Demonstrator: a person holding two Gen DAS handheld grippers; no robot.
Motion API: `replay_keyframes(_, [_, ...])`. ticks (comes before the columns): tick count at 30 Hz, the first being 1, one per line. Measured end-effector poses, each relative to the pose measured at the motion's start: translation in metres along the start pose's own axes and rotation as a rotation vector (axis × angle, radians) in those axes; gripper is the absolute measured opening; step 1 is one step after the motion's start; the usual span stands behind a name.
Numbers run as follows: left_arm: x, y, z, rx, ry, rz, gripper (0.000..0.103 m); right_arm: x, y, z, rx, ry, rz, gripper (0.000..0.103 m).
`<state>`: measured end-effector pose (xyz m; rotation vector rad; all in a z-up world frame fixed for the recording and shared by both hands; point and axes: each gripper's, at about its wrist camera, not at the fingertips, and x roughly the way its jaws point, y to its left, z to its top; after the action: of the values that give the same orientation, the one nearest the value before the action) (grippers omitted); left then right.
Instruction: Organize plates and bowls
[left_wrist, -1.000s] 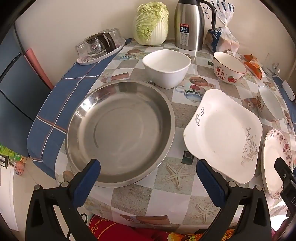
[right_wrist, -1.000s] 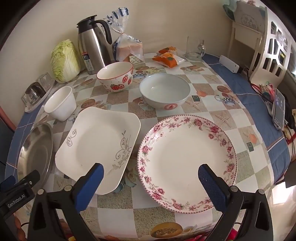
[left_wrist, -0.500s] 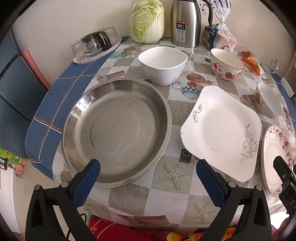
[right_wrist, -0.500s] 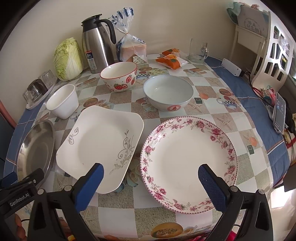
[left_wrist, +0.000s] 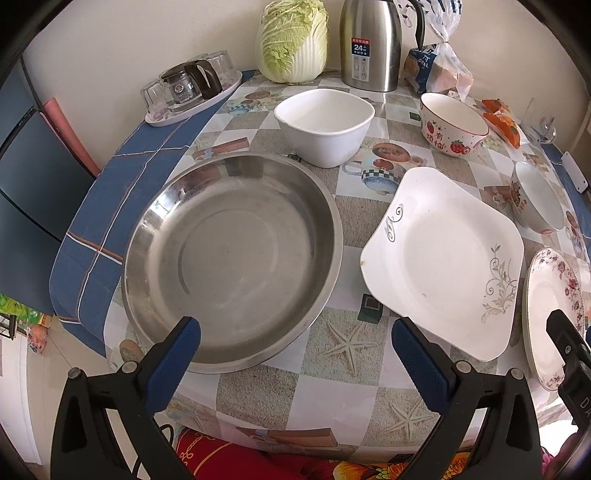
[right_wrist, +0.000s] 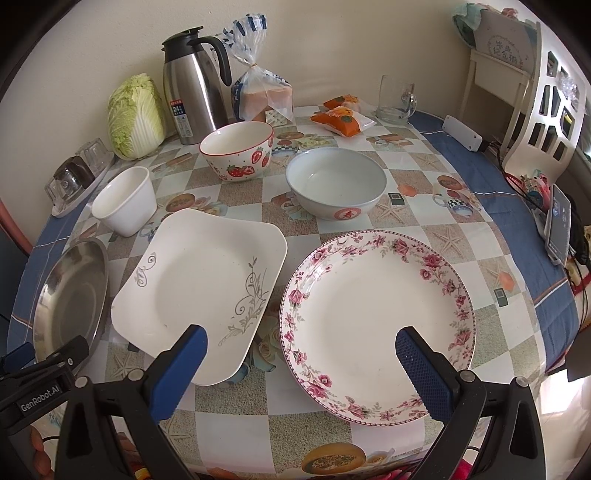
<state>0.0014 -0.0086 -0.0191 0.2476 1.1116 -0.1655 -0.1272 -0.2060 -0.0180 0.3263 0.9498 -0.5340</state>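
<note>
A steel basin lies at the table's left, with a square white plate to its right and a floral round plate further right. Behind them stand a white square bowl, a strawberry bowl and a pale round bowl. My left gripper hovers open over the near edge, between basin and square plate. My right gripper is open above the near rim of the floral plate. Both hold nothing.
Along the wall stand a cabbage, a steel kettle, a bread bag, snack packets and a glass mug. A tray of glasses sits far left. A phone and cables lie at the right.
Both views have shifted slightly back and up from the table, so the dishes sit a little lower and further in. No dish has moved; both grippers stay open.
</note>
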Motion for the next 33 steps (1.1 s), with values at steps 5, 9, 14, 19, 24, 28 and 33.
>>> replay_keyframes(5, [0.0002,0.0001,-0.0001,0.0,0.001,0.0,0.103,0.0014,0.0001,-0.0016,-0.002,0.004,-0.001,0.103])
replay_keyframes(9, [0.0001,-0.0001,-0.0003,0.0,0.0,0.0,0.103,0.0016,0.0003,-0.0009,-0.003,0.005,0.0,0.103])
replay_keyframes(14, [0.0,-0.0003,0.0006,0.0,0.001,0.001,0.103,0.0005,0.0009,0.0,-0.003,0.002,0.009,0.103])
replay_keyframes(19, [0.0004,-0.0005,0.0003,0.0,0.002,0.001,0.103,0.0,0.002,0.0001,-0.007,0.0,0.014,0.103])
replay_keyframes(24, [0.0008,-0.0007,-0.0007,0.0,0.001,0.0,0.103,-0.0009,0.0038,0.0004,-0.018,-0.005,0.016,0.103])
replay_keyframes(28, [0.0006,-0.0007,0.0003,0.0,0.003,0.0,0.103,-0.0013,0.0056,0.0001,-0.029,-0.007,0.017,0.103])
replay_keyframes(33, [0.0006,-0.0007,0.0003,0.0,0.004,0.001,0.103,-0.0008,0.0059,-0.0004,-0.029,-0.012,0.001,0.103])
